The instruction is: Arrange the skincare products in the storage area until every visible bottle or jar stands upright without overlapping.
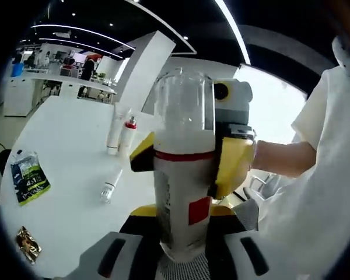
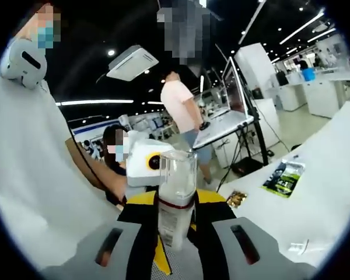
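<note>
left gripper view: beyond the small clear tube lying flat on the white table (image 1: 70, 175), the left gripper (image 1: 184, 259) pinches a tall white bottle with clear cap and red band (image 1: 184, 181). the right gripper (image 2: 175, 242) pinches it too. pulling apart could make it slip and fall.

A white bottle (image 1: 184, 192) with a clear cap, a red band and a red label patch is held upright in mid-air, seen close in both views (image 2: 176, 201). On the white table (image 1: 64, 146), a white tube (image 1: 115, 127) and a red-topped bottle (image 1: 127, 135) stand together, while a small tube (image 1: 111, 186) lies flat nearby.
</note>
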A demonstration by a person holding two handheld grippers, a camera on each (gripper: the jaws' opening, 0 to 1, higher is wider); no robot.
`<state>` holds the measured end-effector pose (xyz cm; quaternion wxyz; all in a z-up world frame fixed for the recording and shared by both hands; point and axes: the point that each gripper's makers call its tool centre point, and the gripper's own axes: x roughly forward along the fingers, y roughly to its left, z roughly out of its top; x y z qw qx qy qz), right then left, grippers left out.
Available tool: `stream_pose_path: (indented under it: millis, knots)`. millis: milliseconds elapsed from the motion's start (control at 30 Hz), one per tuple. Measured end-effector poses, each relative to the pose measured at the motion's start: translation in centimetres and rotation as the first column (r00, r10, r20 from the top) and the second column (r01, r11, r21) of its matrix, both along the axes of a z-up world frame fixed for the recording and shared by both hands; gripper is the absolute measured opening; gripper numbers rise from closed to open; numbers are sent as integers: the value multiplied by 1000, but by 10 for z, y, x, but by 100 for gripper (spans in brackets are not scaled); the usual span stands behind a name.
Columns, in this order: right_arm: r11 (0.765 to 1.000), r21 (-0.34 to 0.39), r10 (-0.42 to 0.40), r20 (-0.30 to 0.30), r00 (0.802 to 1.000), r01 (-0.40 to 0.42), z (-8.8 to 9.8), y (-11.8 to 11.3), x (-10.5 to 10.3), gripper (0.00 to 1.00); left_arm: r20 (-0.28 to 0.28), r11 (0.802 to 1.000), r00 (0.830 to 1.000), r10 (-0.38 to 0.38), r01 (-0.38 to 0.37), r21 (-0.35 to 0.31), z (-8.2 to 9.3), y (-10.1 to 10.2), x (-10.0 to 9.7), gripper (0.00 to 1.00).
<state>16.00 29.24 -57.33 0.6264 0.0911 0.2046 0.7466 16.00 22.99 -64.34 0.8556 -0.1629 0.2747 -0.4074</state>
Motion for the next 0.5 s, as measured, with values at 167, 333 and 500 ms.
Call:
stream_pose_path:
  millis: [167, 333, 500]
  knots:
    - [989, -72, -126, 17, 992, 127, -13, 2, 12, 22, -13, 995, 997, 73, -71, 74, -12, 8, 10, 27]
    - [973, -91, -213, 13, 977, 214, -16, 3, 19, 21, -14, 988, 993, 119, -117, 104, -15, 13, 16, 26]
    - [956, -108, -274, 15, 962, 274, -20, 6, 24, 21, -8, 977, 986, 167, -164, 139, -19, 20, 21, 26]
